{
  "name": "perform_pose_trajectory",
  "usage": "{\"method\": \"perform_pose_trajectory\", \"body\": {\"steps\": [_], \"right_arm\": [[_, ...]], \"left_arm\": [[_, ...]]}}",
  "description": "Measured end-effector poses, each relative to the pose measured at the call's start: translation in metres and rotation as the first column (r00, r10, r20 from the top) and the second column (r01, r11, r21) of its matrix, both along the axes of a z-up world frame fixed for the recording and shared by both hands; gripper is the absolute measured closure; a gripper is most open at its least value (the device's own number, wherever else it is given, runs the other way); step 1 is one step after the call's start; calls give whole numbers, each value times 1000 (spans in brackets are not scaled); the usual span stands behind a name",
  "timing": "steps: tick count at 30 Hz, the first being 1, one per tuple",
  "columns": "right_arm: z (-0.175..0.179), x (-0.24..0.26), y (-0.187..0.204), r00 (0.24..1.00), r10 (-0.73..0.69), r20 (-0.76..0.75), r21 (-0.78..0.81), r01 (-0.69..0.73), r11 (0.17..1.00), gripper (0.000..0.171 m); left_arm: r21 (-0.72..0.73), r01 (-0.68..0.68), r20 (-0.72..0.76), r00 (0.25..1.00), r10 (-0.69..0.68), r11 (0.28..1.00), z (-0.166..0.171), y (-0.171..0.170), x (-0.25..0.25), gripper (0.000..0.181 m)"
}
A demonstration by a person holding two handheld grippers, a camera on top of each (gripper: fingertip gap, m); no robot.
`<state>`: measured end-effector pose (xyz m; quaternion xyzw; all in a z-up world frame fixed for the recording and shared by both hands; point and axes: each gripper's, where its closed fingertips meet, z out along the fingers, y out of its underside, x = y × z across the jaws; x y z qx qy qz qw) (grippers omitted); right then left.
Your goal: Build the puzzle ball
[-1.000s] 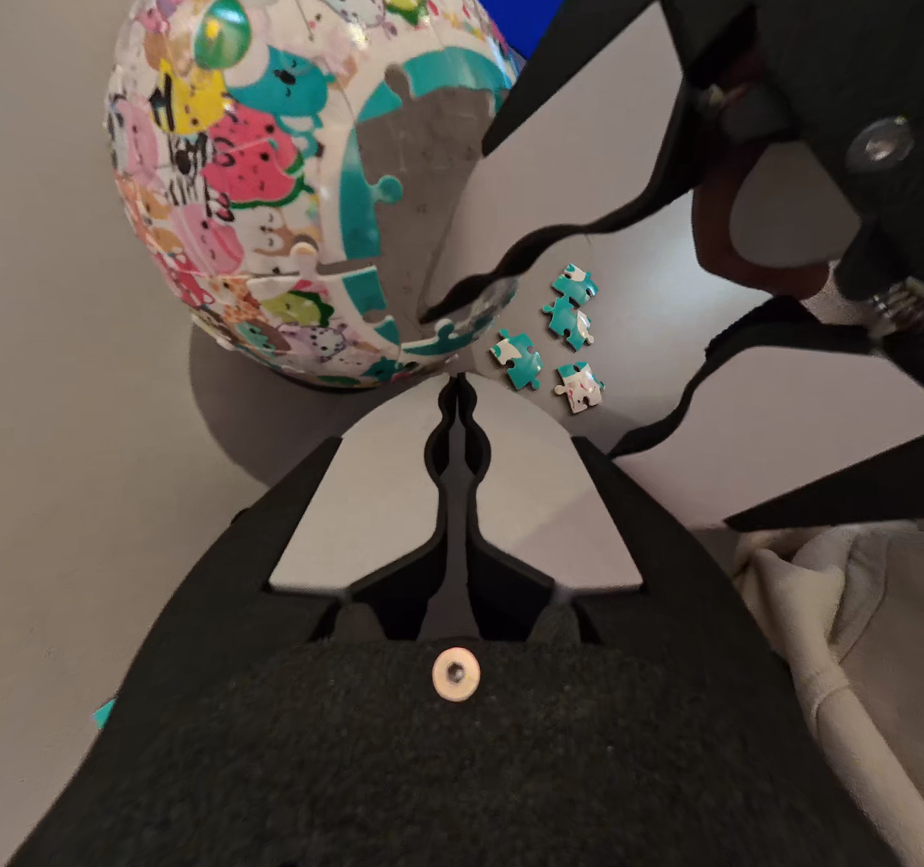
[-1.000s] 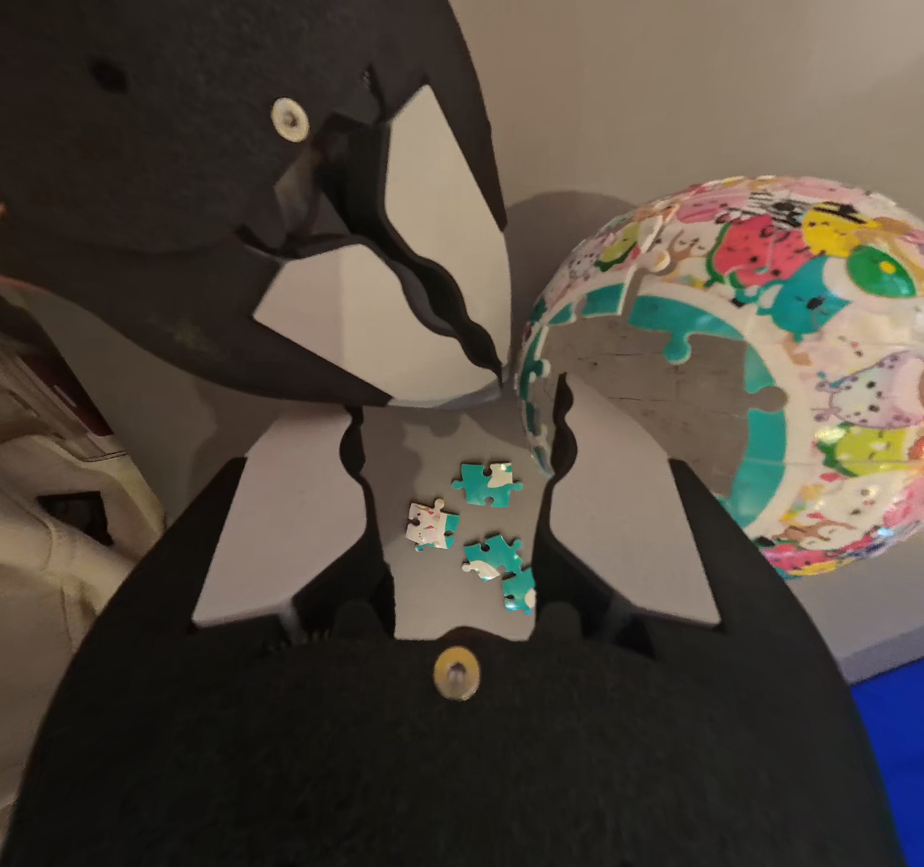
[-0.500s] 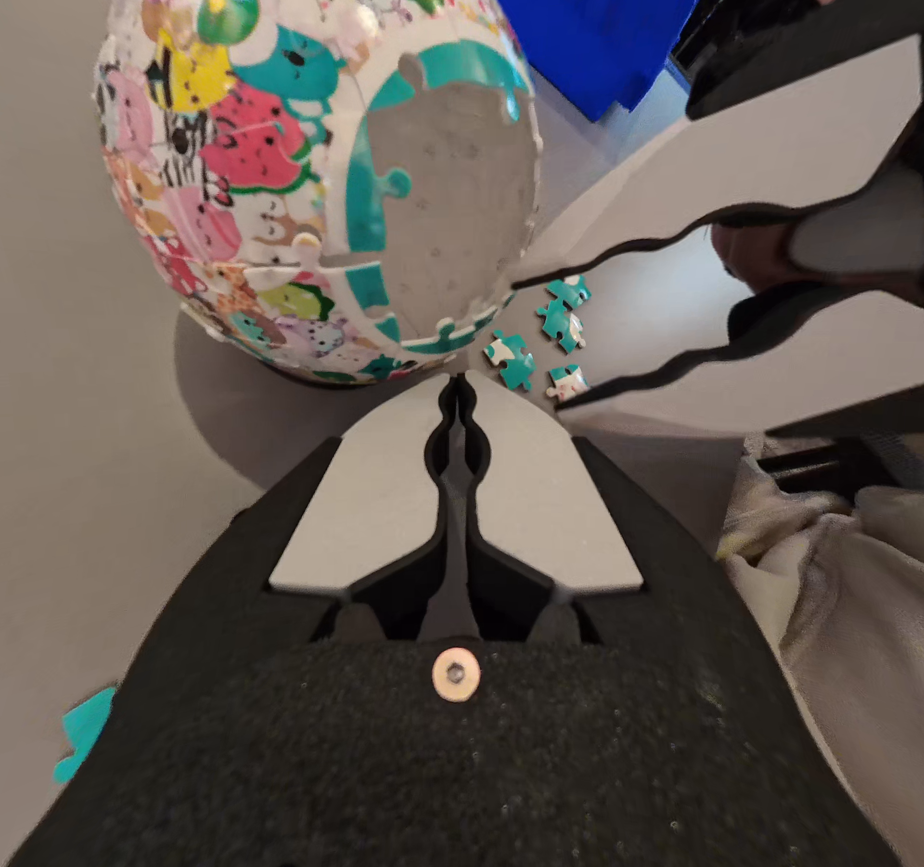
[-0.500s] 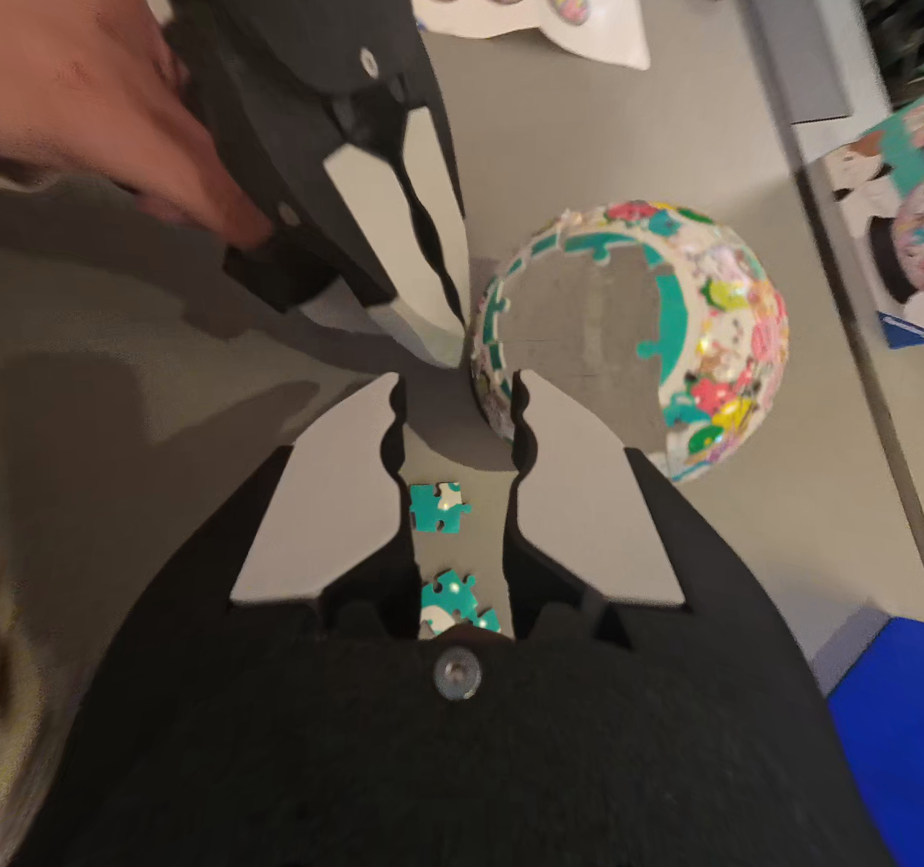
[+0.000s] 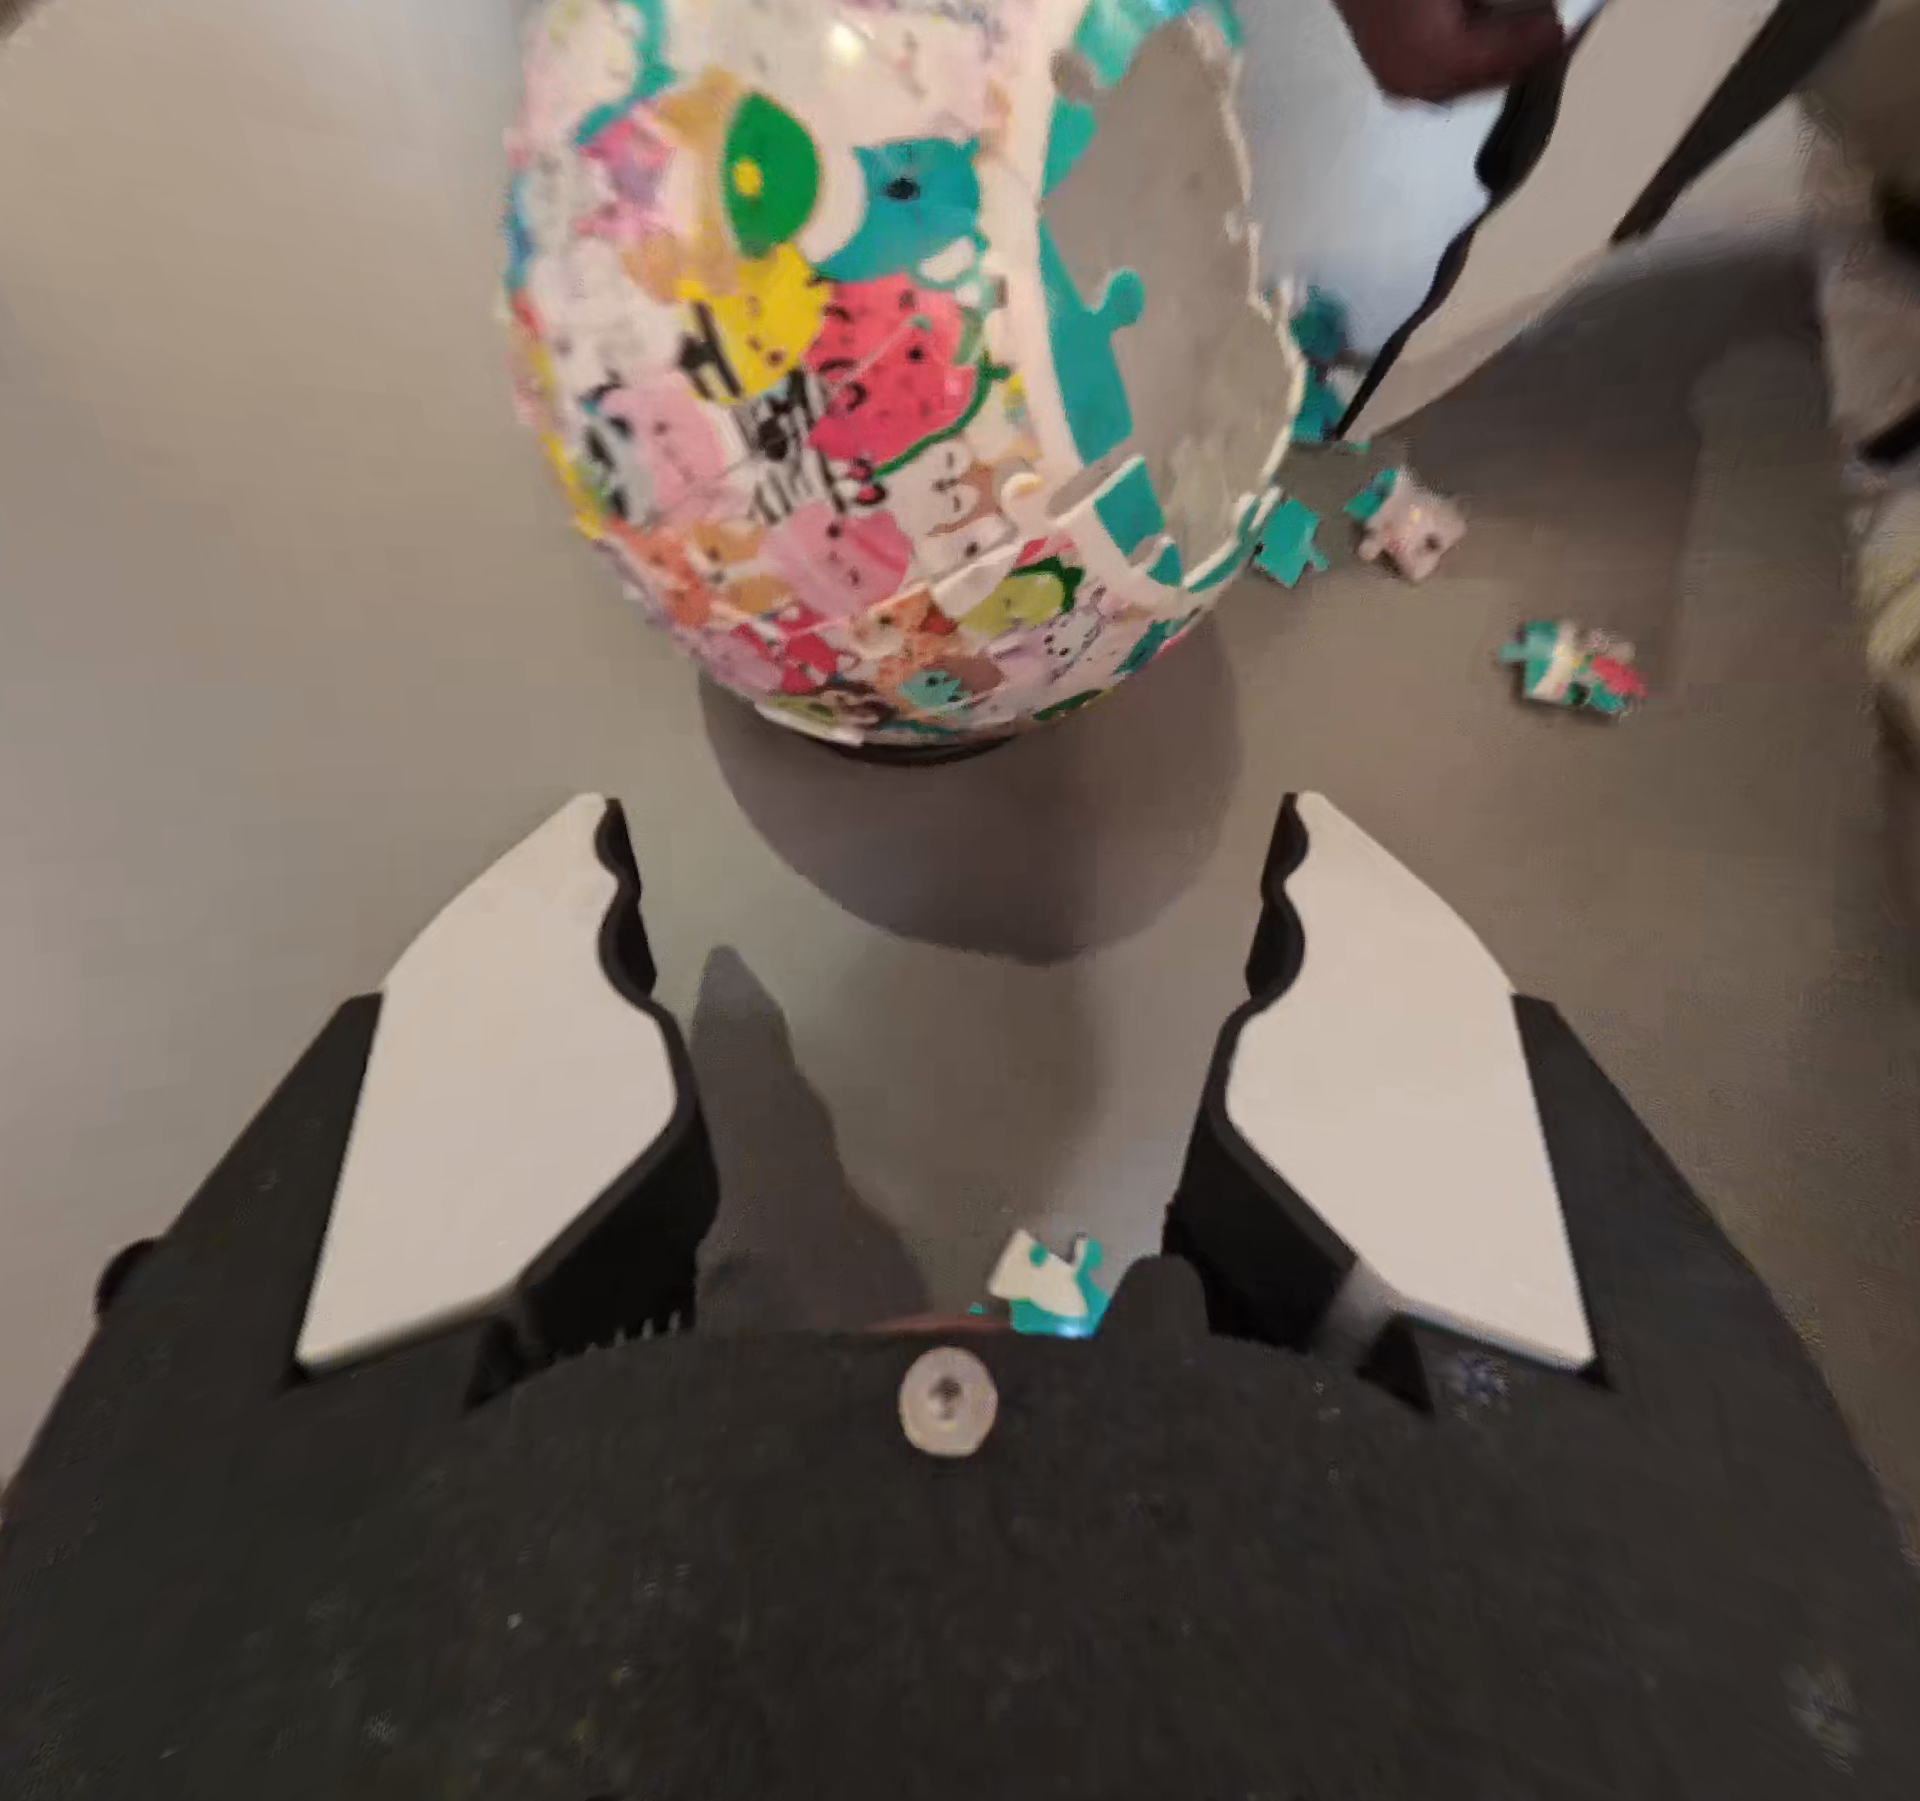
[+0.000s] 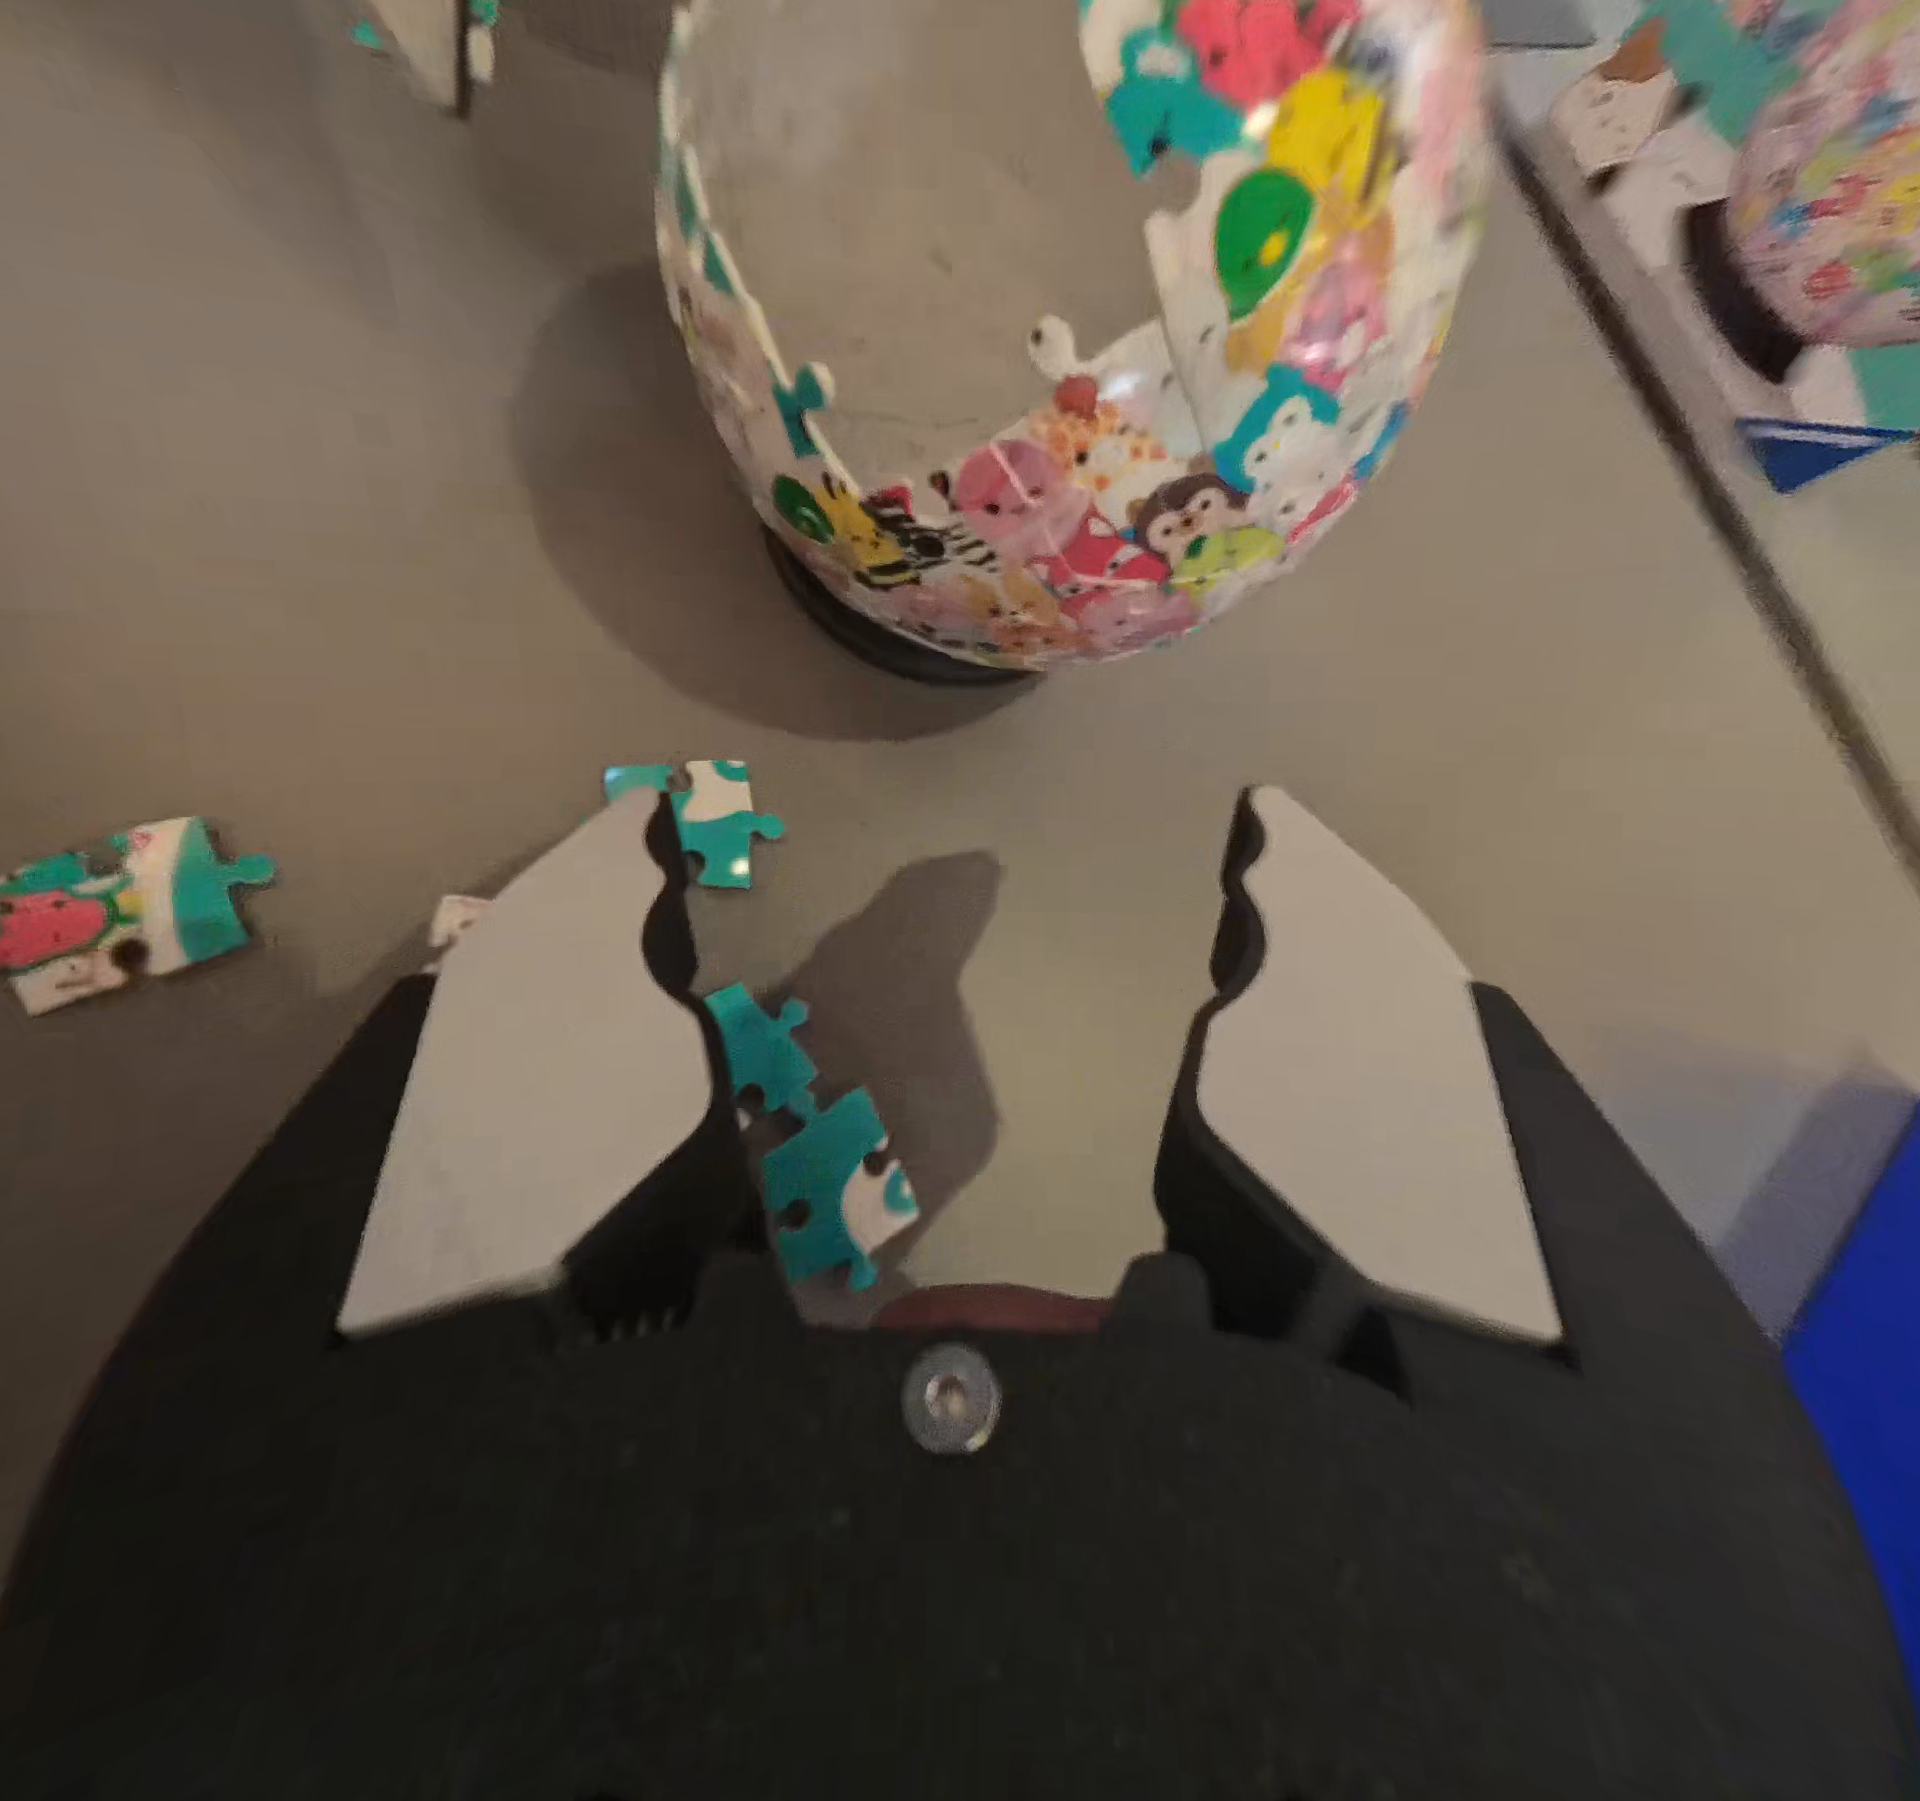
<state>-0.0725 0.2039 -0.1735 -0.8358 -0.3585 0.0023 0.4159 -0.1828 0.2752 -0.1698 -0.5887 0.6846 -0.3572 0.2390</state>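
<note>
The colourful puzzle ball (image 5: 831, 349) stands on a black ring stand (image 6: 883, 639) on the grey table (image 5: 260, 608), with a large open gap (image 5: 1153, 297) in its shell. It also shows in the right wrist view (image 6: 1299, 245). My left gripper (image 5: 948, 806) is open and empty, a short way back from the ball. A teal-white piece (image 5: 1049, 1284) lies on the table between its fingers. My right gripper (image 6: 953, 801) is open and empty above loose teal pieces (image 6: 764, 1045) (image 6: 831, 1201) (image 6: 717, 821).
More loose pieces (image 5: 1288, 541) (image 5: 1413, 525) lie right of the ball, and a joined cluster (image 6: 125, 910) lies farther out. The puzzle's box (image 6: 1766, 141) stands at the right. A blue bin (image 6: 1860, 1284) is at the lower right.
The left gripper was shut and is now open. The right gripper has opened wider. Both have drawn back from the ball, and the views are blurred by motion.
</note>
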Motion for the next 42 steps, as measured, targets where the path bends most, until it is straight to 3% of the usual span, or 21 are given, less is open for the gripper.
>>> {"method": "perform_pose_trajectory", "body": {"steps": [4, 9, 13, 17, 27, 29, 35, 42], "right_arm": [[-11, -15, 22, 989, 61, -136, -157, -82, 984, 51], [-9, -39, 34, 934, 18, -358, -259, -117, 959, 31], [-10, -44, 41, 891, -106, -441, -249, -8, 968, 34], [-14, -50, 44, 875, -178, -449, -258, 64, 964, 28], [10, -46, 54, 666, -301, -683, -319, 99, 943, 37], [11, -46, 52, 668, -283, -689, -306, 85, 948, 38], [6, -43, 47, 780, -239, -579, -223, 130, 966, 40], [12, -41, 49, 670, -291, -683, -286, 122, 951, 44]], "left_arm": [[44, 91, -113, 990, -85, 995, -22, -1, 16, 64], [11, 99, -136, 986, -97, 995, -27, -12, 25, 68], [29, 69, -156, 986, -64, 997, -31, -15, 26, 66], [26, 51, -176, 983, -46, 998, -35, -19, 27, 65], [13, 38, -191, 981, -35, 999, -37, -33, 22, 72], [12, 25, -182, 983, -22, 1000, -37, -31, 22, 73], [-4, 7, -181, 983, -8, 1000, -35, -27, 27, 67], [-7, 19, -209, 978, -20, 1000, -39, -39, 25, 66]]}}
